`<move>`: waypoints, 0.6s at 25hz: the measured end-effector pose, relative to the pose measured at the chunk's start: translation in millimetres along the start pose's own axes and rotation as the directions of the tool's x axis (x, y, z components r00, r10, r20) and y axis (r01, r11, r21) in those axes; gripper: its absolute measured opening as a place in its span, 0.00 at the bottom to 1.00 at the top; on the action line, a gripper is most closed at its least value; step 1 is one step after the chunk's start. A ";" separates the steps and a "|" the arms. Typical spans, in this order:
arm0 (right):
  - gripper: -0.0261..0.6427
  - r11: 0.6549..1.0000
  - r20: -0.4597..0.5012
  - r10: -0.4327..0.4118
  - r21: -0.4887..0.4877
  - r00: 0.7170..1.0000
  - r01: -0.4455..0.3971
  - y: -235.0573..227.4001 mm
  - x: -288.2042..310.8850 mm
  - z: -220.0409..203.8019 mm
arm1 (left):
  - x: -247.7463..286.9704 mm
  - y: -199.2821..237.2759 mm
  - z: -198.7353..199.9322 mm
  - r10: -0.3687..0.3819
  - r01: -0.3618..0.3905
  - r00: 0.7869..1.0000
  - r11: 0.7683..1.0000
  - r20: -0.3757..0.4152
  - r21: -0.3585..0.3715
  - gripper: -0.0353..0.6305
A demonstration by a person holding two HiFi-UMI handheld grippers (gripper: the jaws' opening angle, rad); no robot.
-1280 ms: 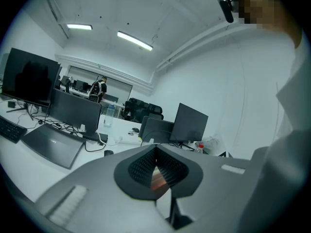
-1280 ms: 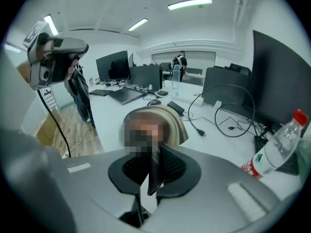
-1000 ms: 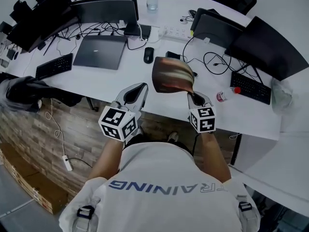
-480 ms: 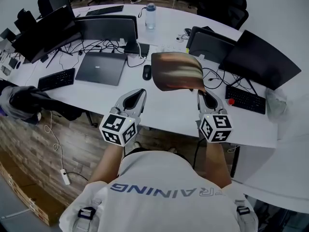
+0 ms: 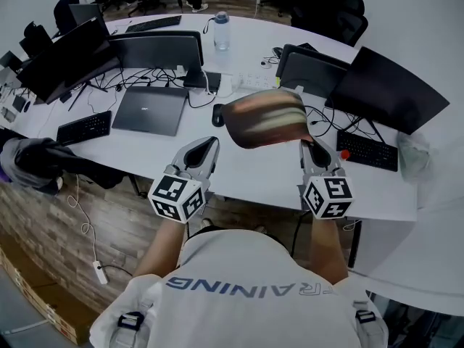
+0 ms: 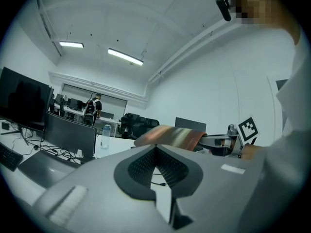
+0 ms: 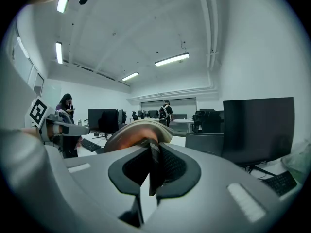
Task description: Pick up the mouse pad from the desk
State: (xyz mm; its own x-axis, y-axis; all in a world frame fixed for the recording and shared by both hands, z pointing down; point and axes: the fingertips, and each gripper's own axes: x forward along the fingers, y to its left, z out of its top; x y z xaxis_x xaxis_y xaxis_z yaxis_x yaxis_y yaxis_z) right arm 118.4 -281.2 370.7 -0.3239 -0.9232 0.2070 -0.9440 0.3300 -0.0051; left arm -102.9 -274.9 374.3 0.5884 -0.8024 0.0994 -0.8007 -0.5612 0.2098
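Right hand-held gripper (image 5: 313,148) is pinching the edge of the mouse pad (image 5: 264,118). Compared to a second ago the pad's come up a good bit and now hangs clear above the counter (image 5: 239,171) mid-frame, just right of the mouse (image 5: 217,114). Left hand-held gripper (image 5: 206,145) is pressed together on nothing, lower left of the pad, barely shifted.

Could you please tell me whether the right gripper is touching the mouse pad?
Touching. The right gripper view shows it: the right gripper has its jaws pinched shut on the mouse pad, with no gap.
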 end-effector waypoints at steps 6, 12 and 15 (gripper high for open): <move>0.10 1.000 -0.007 0.013 -0.002 1.000 -0.013 1.4 1.6 -2.2 | 0.1 -0.7 -1.1 -0.001 0.000 1.000 1.000 -0.005 -0.010 0.05; 0.11 1.000 -0.015 0.016 -0.005 1.000 -0.016 0.6 5.0 -5.9 | 0.5 0.1 -3.8 0.005 -0.005 1.000 1.000 -0.010 -0.008 0.05; 0.11 1.000 -0.017 0.016 -0.005 1.000 -0.017 0.3 5.2 -6.5 | 0.3 0.8 -3.8 0.008 -0.008 1.000 1.000 -0.011 -0.011 0.05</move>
State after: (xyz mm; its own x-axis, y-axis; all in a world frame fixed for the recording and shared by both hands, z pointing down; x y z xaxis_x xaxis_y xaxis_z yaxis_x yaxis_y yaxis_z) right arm 116.9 -284.7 378.1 -0.3383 -0.9141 0.2234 -0.9381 0.3462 -0.0037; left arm -103.0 -274.8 378.2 0.5833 -0.8046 0.1115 -0.8041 -0.5526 0.2193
